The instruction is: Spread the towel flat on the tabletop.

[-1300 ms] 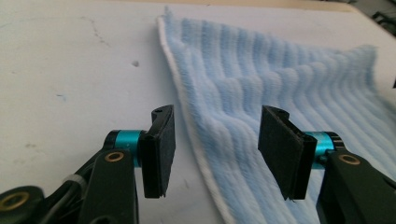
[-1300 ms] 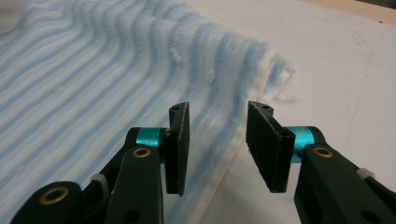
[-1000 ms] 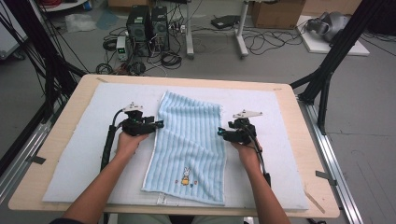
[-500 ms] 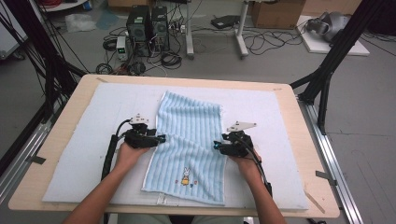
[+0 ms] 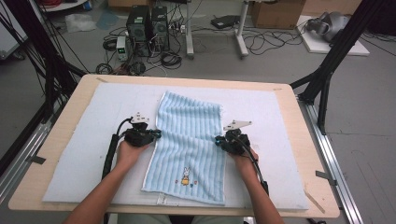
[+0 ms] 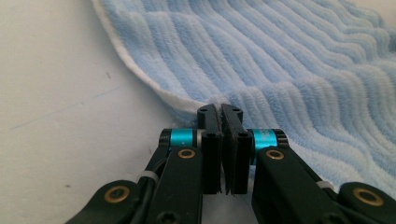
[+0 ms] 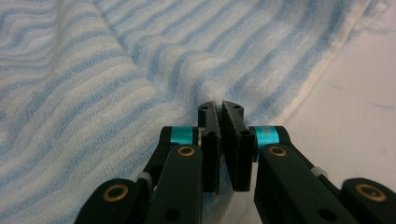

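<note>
Towel (image 5: 189,144) lies flat mid-table on a white mat (image 5: 79,163), left gripper (image 5: 150,136) and right gripper (image 5: 220,140) having just pinched shut on its side edges; lifting both evenly should keep the fold straight.

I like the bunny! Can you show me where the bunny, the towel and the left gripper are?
bunny (image 5: 186,173): high view, on its body.
towel (image 5: 189,122): high view, on its striped middle.
left gripper (image 6: 220,111): left gripper view, between its tips, shut on the towel's edge.
</note>
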The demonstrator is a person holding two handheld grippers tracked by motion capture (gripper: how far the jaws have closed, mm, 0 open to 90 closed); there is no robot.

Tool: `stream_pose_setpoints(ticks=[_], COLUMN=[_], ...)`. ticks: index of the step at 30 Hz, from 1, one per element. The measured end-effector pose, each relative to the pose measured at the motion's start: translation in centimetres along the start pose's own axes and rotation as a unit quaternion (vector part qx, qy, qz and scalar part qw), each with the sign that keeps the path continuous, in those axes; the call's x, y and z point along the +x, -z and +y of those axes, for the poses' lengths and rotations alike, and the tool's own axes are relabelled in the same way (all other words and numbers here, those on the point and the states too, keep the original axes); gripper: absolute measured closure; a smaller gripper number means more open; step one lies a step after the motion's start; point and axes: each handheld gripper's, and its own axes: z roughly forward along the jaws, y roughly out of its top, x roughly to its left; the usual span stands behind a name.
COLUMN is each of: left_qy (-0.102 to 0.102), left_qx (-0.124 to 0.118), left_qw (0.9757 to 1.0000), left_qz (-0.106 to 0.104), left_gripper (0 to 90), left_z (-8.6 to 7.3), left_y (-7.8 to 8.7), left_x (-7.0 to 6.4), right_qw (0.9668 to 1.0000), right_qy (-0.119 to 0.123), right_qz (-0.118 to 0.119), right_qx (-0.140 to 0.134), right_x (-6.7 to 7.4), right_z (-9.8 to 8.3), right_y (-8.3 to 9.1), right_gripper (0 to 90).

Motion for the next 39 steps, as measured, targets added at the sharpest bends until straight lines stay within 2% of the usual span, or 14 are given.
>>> stream_pose_setpoints(ticks=[3,7,8,10,15,17,19,21,25,27,30,33,36,39], left_qy=[0.005,0.004,0.008,0.013,0.018,0.016,0.009,0.021,0.031,0.025,0.002,-0.007,-0.007,-0.01], left_qx=[-0.005,-0.005,-0.014,-0.011,-0.02,-0.02,-0.025,-0.027,-0.032,-0.029,-0.046,-0.056,-0.062,-0.053], left_qw=[1.0,0.9999,0.9998,0.9997,0.999,0.999,0.9991,0.9987,0.9988,0.9992,0.9989,0.9984,0.9978,0.9981], left_qz=[0.004,0.009,0.011,0.019,0.037,0.037,0.035,0.037,0.021,0.008,0.002,-0.006,-0.021,-0.03], left_gripper=[86.4,86.3,86.3,86.3,86.2,86.1,82.7,65.6,51.5,49.5,49.4,49.3,49.1,49.3], left_z=[0.4,1.4,1.6,2.0,2.4,2.3,2.3,2.2,1.4,0.8,-0.1,-0.7,-1.7,-2.9], left_y=[-0.3,-1.0,-1.1,-1.5,-2.4,-2.5,-2.2,-1.8,-0.5,0.2,1.6,2.8,3.9,4.8], left_x=[0.4,1.0,1.1,1.5,2.0,2.0,1.9,2.0,2.3,2.3,1.7,1.1,0.4,-0.4], right_qw=[0.9999,0.9992,0.9989,0.9985,0.9969,0.9962,0.9963,0.9964,0.9977,0.9975,0.9975,0.9971,0.9972,0.9978], right_qy=[-0.002,0.009,0.01,0.008,0.009,0.007,-0.006,-0.01,-0.02,-0.008,0.0,0.005,0.007,0.005], right_qz=[-0.014,-0.037,-0.043,-0.051,-0.075,-0.083,-0.082,-0.077,-0.047,-0.043,-0.033,-0.028,-0.028,-0.024], right_qx=[-0.007,-0.01,-0.013,-0.016,-0.023,-0.025,-0.026,-0.035,-0.044,-0.055,-0.062,-0.071,-0.07,-0.061], right_x=[-0.3,-0.7,-0.8,-1.2,-1.7,-1.8,-1.9,-1.8,-1.7,-1.3,-0.6,0.1,0.9,1.8], right_z=[0.3,1.1,1.3,1.7,2.8,2.9,2.8,2.6,2.5,2.3,1.5,0.4,-0.8,-1.8], right_y=[-0.4,-1.3,-1.5,-2.0,-2.9,-3.2,-3.2,-2.8,-1.4,-0.5,0.7,2.0,3.0,3.8], right_gripper=[85.8,85.8,85.8,85.8,85.7,85.0,79.8,74.3,64.1,63.9,64.7,64.8,64.6,63.8])
